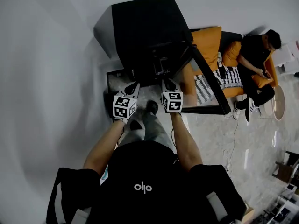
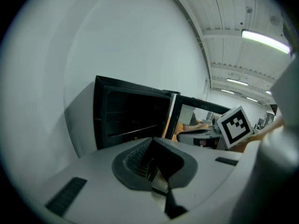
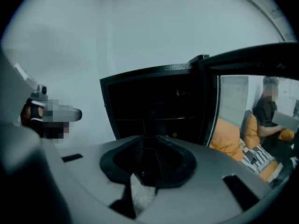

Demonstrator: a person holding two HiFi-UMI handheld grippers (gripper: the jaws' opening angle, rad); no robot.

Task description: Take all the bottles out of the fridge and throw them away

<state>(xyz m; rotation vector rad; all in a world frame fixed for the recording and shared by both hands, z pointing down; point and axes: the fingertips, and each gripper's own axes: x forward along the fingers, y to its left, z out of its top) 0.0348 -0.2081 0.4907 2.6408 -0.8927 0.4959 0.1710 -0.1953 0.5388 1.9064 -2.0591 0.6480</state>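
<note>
The left gripper (image 1: 132, 87) is clenched on nothing. The right gripper (image 1: 168, 84), just beside it at 3 o'clock, has its jaws slightly parted and empty. At 12 o'clock from both stands the black fridge (image 1: 145, 27), its door (image 1: 212, 85) swung open and its inside too dark to tell what it holds; farther off at 2 o'clock is an orange sofa (image 1: 208, 41).

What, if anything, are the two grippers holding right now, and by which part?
Nothing is held. The left gripper is shut and empty; the right gripper stands slightly open with nothing between its jaws.
</note>
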